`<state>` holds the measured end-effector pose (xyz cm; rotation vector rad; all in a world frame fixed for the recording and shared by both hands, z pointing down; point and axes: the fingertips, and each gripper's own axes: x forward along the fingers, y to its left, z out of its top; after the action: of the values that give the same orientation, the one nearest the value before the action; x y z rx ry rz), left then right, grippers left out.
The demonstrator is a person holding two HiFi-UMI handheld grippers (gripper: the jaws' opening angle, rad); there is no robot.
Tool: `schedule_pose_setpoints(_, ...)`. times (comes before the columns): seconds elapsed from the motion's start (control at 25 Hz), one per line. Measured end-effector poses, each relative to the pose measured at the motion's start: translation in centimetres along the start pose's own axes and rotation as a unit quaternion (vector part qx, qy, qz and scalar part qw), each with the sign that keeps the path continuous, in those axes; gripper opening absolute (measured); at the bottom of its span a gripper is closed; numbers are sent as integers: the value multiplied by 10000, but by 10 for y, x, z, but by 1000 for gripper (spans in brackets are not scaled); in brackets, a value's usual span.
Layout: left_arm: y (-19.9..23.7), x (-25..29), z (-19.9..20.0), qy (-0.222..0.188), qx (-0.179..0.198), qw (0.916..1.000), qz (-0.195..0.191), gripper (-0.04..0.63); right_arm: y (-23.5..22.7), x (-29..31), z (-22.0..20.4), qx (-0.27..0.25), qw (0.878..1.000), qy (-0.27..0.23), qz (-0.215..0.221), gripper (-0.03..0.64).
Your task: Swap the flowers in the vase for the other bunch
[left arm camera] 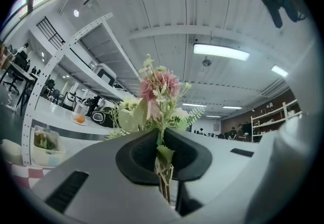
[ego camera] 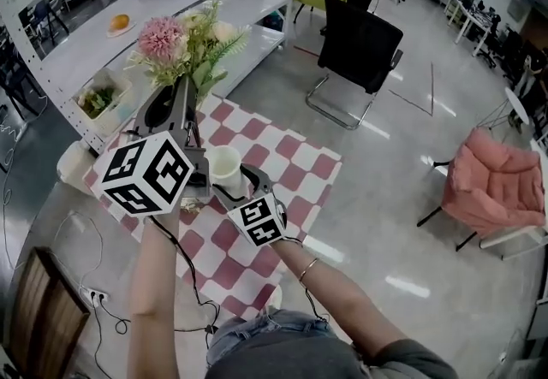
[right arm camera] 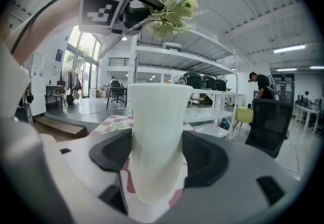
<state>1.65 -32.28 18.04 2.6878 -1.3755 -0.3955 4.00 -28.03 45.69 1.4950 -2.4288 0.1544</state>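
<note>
Left gripper (left arm camera: 162, 152): closed narrowly on the stems, so the bunch is kept clear.
Flower bunch (ego camera: 183, 42): held high at upper left, outside the vase.
Vase (ego camera: 225, 168): empty, at frame centre.
Right gripper (right arm camera: 158, 153): spread wide, pressed on the vase, judged for steadying.

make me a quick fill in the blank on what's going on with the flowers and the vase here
1. The left gripper is shut on the ____ of the flowers.
2. The right gripper is shut on the white vase, which has ____ flowers in it.
3. The flowers are held ____ the vase, clear of its rim.
4. Under the vase lies a red-and-white ____ cloth.

Missing words: stems; no; above; checked
</note>
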Motion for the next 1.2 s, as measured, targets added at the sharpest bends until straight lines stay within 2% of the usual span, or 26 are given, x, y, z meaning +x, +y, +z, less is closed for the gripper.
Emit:
schedule_pose_setpoints(0.32, -6, 33, -10, -58, 166, 9997, -189, 37, -1, 0, 0, -45, 9999, 60, -109, 316)
schedule_pose_setpoints(0.6, -3, 45, -28, -160, 469, 9987, -101, 37, -3, 0, 2, 25, 9999, 42, -89, 316)
schedule_pose_setpoints(0.84, 9, 35, -54, -74, 390, 9992, 14, 37, -4, 1, 0, 61, 9999, 46, -85, 316)
schedule_pose_setpoints(1.2, 11, 5, -78, 34, 365, 9993, -57, 37, -3, 1, 0, 58, 9999, 54, -73, 316)
